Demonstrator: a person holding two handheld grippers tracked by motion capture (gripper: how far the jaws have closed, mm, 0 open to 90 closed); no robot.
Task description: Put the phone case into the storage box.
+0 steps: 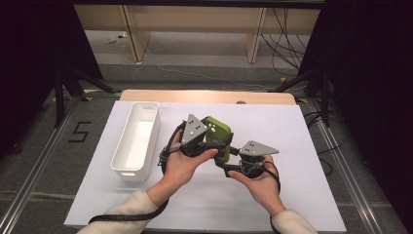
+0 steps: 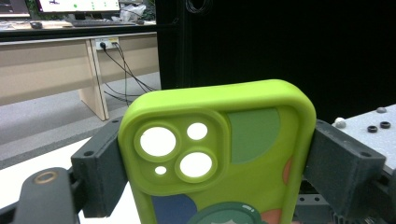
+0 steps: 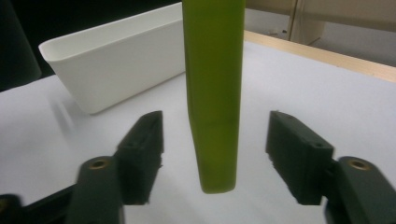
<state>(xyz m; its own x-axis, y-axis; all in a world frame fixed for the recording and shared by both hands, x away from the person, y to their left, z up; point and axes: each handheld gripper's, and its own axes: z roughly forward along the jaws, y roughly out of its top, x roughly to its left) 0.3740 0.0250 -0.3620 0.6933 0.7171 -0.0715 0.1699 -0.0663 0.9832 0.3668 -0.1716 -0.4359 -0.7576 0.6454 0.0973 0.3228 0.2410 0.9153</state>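
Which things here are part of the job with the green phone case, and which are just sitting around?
Part of the job:
- green phone case, clamped across its width by the left gripper
- right gripper, fingers apart on either side of the case's edge, not touching it
- white bin, probably where the case goes

Just sitting around:
- cables on the floor
- wooden desk legs

grippers [image 1: 221, 146]: black jaws, grey triangular plates; cables: black; sleeves [image 1: 127, 207]: cream
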